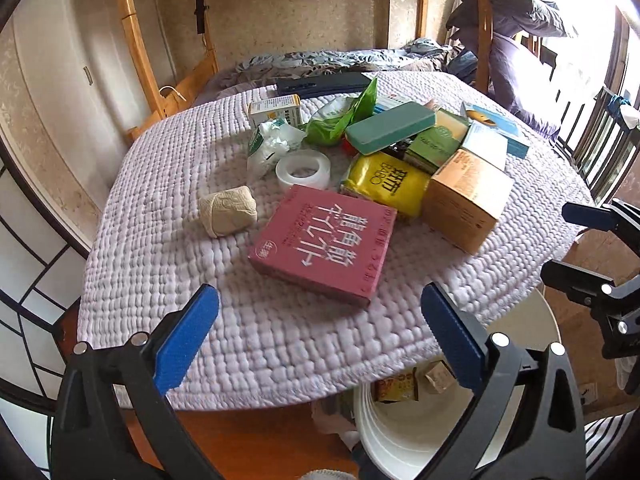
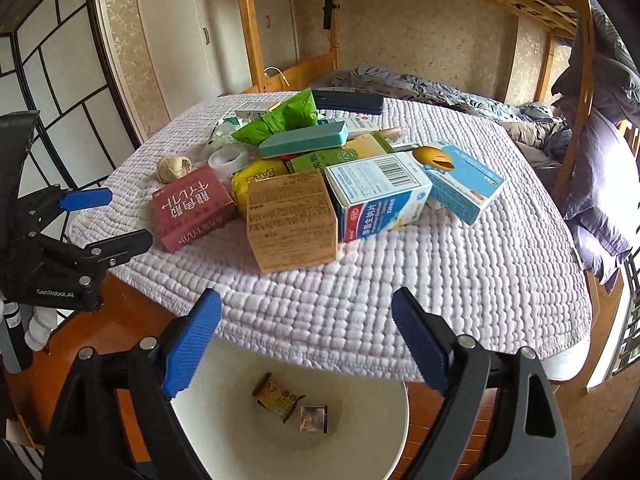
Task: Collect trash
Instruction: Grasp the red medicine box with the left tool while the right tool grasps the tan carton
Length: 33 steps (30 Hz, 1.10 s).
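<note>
A pile of trash lies on the quilted bed (image 1: 168, 264): a red box (image 1: 324, 240), a brown carton (image 1: 464, 196), a yellow packet (image 1: 388, 180), a crumpled paper ball (image 1: 228, 210), a tape roll (image 1: 303, 168), a green wrapper (image 1: 344, 118) and a teal case (image 1: 390, 126). My left gripper (image 1: 320, 332) is open and empty, just short of the red box. My right gripper (image 2: 306, 340) is open and empty over the white bin (image 2: 360, 440), short of the brown carton (image 2: 290, 220). The bin holds a yellow wrapper (image 2: 276, 396) and a small brown packet (image 2: 314, 419).
A white-blue medicine box (image 2: 376, 196) and a light blue box (image 2: 460, 180) lie right of the carton. The bin (image 1: 400, 436) stands on the wooden floor at the bed's near edge. A wooden bunk frame (image 1: 136, 40) and bedding (image 2: 440, 88) are behind. A folding screen (image 2: 48, 80) stands left.
</note>
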{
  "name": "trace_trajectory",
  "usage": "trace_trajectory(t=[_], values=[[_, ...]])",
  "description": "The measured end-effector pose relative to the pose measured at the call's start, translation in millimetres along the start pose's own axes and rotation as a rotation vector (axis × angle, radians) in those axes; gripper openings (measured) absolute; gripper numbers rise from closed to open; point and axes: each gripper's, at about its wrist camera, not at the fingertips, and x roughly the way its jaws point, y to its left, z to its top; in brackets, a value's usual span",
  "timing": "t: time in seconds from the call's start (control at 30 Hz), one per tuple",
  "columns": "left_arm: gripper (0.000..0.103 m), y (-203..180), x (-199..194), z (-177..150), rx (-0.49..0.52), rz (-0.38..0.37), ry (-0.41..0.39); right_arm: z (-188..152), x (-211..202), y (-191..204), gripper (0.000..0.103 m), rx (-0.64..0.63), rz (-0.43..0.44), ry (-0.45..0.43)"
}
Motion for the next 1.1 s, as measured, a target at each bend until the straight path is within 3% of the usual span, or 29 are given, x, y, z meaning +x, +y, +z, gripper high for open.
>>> trace_trajectory(t=[0.37,0.73,0.8,0.87,1.1], values=[[0.102,7,54,18,0.136,-0.088,0.085,18,44,8,0.086,0.030,-0.040,0.020],[0.102,6,76,25,0.153,-0.154,0.111,27,60,14,0.086,0.019,-0.064,0.015],[0.100,4,73,23,0.163,-0.156,0.102,28,63,16,0.079,0.006,-0.074,0.015],[0.095,3,71,22,0.161,-0.157,0.095,29,67,17,0.060,-0.009,-0.082,0.024],[0.095,2,65,17,0.141,-0.148,0.088,27,64,18,0.061,-0.028,-0.069,0.018]])
